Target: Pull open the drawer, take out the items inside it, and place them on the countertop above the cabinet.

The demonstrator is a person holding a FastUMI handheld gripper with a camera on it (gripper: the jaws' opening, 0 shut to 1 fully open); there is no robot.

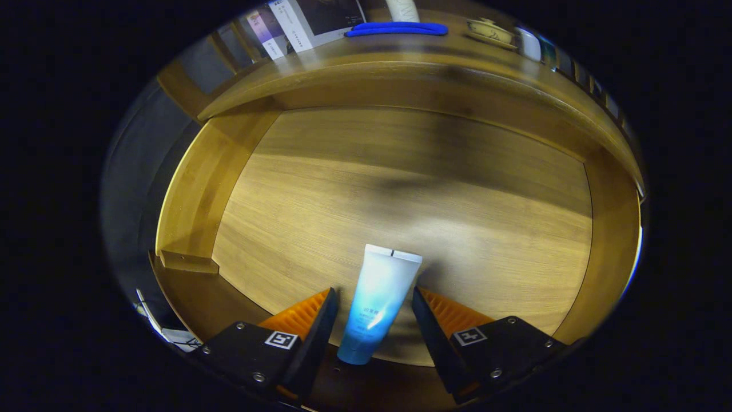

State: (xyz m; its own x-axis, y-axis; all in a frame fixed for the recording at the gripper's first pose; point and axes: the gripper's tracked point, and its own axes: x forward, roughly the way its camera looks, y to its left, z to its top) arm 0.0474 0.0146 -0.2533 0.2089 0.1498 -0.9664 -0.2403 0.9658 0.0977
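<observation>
The drawer [615, 229] stands pulled open, its wooden floor bare apart from one squeeze tube [377, 303], white at the crimped end and shading to blue at the cap. The tube lies on the drawer floor near the drawer's front wall, cap end toward the camera, crimped end pointing into the drawer. The gripper [374, 312] is spread wide with the tube lying between its two fingers [311, 326]; a gap shows on each side, so neither finger touches the tube. Beyond the drawer's back, the countertop [400, 57] carries a blue flat object [397, 28], a booklet [311, 20] and a lidded cup on a saucer [489, 31].
</observation>
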